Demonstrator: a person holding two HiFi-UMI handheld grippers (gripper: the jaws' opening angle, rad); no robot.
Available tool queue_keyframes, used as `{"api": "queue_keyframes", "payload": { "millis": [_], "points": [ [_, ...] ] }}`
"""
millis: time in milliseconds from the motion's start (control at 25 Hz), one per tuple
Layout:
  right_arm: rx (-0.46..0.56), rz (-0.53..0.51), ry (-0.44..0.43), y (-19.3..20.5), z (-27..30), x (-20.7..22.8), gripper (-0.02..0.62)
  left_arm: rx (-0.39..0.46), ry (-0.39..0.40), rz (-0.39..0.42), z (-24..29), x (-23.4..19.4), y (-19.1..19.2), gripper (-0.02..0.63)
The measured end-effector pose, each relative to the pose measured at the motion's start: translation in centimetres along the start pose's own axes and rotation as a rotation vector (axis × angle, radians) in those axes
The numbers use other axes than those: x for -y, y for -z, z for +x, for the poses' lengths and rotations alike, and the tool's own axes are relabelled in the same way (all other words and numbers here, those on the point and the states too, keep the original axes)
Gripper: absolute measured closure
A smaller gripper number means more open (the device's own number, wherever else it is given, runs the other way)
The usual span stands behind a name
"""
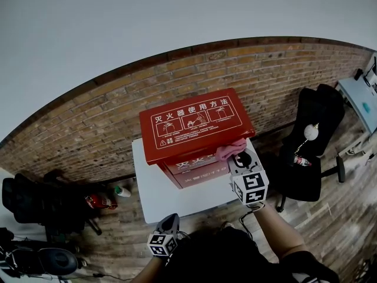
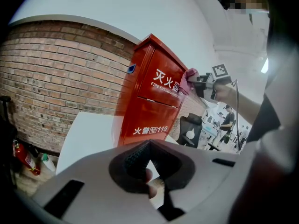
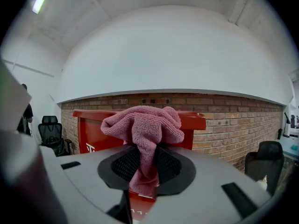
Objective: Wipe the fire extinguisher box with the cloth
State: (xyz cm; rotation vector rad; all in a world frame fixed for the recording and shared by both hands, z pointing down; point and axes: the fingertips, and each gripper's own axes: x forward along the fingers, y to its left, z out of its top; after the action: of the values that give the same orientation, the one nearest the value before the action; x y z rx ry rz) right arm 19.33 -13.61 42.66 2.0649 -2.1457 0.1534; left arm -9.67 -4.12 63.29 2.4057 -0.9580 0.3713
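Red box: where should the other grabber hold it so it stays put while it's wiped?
Probably the lid's thin overhanging lip near its front-left corner, approached from the left. The red box itself is too wide for jaws, and the right gripper with the cloth occupies the front-right corner. The left gripper must open first.

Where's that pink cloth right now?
The pink cloth is pinched in the right gripper, at the upper front edge of the red box, toward its right end in the head view. The box stands on a white table.
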Motion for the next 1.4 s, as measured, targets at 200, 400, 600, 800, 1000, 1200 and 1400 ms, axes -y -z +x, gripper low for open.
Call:
{"api": "queue_keyframes", "payload": {
  "millis": [200, 400, 600, 800, 1000, 1200, 1400],
  "points": [
    [-0.021, -0.007, -0.007, 1.8, 0.5, -0.3, 0.500, -0.008, -0.005, -0.006, -0.1, 0.2, 0.2, 0.589],
    [-0.055, -0.004, -0.015, 3.8, 1.0, -0.5, 0.500, -0.015, -0.015, -0.006, -0.3, -0.1, 0.3, 0.589],
    [-0.079, 0.003, -0.020, 5.6, 1.5, -0.6, 0.500, -0.024, -0.020, -0.010, -0.4, -0.3, 0.5, 0.589],
    [-0.116, 0.012, -0.020, 7.6, 2.1, -0.7, 0.500, -0.035, -0.024, -0.003, -0.4, -0.5, 0.8, 0.589],
    [-0.145, 0.016, -0.019, 9.2, 2.5, -0.9, 0.500, -0.042, -0.029, -0.010, -0.6, -0.8, 0.8, 0.589],
    [-0.166, 0.021, -0.012, 10.6, 2.9, -1.0, 0.500, -0.052, -0.028, -0.012, -0.7, -0.9, 0.9, 0.589],
    [-0.184, 0.029, -0.001, 12.1, 3.2, -1.1, 0.500, -0.058, -0.021, -0.004, -0.9, -1.1, 0.9, 0.589]
  ]
}}
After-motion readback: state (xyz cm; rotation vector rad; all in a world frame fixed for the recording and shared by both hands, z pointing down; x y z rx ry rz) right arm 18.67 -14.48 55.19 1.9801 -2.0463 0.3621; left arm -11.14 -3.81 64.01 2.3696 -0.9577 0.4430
